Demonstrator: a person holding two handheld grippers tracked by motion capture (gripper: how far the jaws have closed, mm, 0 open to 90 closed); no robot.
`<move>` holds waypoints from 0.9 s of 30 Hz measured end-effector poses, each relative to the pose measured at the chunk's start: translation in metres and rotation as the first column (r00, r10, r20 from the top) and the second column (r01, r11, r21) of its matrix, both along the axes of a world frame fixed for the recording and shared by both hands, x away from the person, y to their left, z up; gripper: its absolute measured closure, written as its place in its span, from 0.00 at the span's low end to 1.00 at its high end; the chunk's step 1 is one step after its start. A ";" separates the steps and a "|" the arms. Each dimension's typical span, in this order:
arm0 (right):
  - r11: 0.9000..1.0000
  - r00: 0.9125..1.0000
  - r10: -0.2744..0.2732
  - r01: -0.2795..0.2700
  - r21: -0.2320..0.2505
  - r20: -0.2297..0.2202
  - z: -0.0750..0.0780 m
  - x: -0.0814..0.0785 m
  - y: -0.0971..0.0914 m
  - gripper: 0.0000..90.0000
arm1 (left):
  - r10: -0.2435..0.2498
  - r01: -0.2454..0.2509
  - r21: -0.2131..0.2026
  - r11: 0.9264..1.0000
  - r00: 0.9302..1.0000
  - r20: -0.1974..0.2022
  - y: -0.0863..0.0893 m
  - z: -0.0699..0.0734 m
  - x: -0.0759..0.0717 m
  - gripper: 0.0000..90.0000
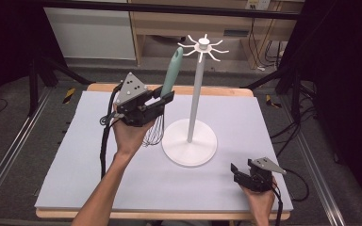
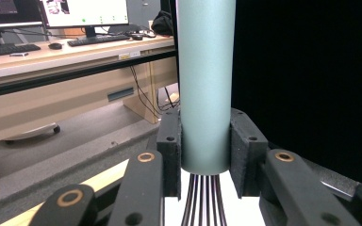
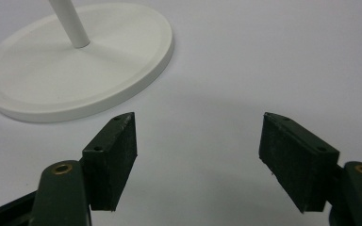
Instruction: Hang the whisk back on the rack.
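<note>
A whisk [image 1: 171, 75] with a teal handle [image 2: 205, 84] and dark wire loops [image 1: 154, 134] stands upright in the air, handle up, left of a white hook stand [image 1: 197, 80]. My left gripper [image 1: 162, 100] is shut on the handle's lower end, one pad on each side [image 2: 169, 150]. The stand has a round base [image 1: 189, 141], a thin pole and a ring of small hooks [image 1: 203, 46] at the top, and the whisk's handle tip is just left of and below those hooks. My right gripper [image 1: 235, 172] rests low at the table's front right, jaws open and empty [image 3: 198, 155].
A pale mat [image 1: 99, 160] covers the wooden table. The stand's base [image 3: 75, 66] lies just ahead and left of the right gripper's jaws. Desks, monitors and cables stand beyond the table's far edge [image 2: 52, 52]. Black frame rails run along both sides.
</note>
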State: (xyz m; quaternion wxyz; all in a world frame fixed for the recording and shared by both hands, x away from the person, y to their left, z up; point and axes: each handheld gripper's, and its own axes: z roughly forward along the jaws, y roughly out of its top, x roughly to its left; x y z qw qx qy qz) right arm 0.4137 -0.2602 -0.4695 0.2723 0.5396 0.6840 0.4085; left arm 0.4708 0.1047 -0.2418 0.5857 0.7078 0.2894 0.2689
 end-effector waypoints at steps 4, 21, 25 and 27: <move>1.000 1.000 0.001 -0.001 0.001 -0.002 0.000 0.000 0.000 0.32 | -0.003 0.003 0.008 1.000 1.000 0.001 -0.003 0.000 0.001 0.76; 1.000 1.000 0.001 -0.001 -0.001 -0.003 0.000 0.000 0.000 0.32 | -0.005 0.005 0.016 1.000 1.000 -0.013 -0.016 -0.006 0.011 0.76; 1.000 1.000 0.001 -0.001 -0.002 -0.003 0.000 0.000 0.000 0.32 | -0.004 0.004 0.011 1.000 1.000 -0.011 -0.019 -0.007 0.012 0.76; 1.000 1.000 0.001 -0.001 -0.001 -0.003 0.000 0.000 0.000 0.32 | -0.007 0.007 0.008 1.000 1.000 -0.016 -0.020 -0.008 0.014 0.76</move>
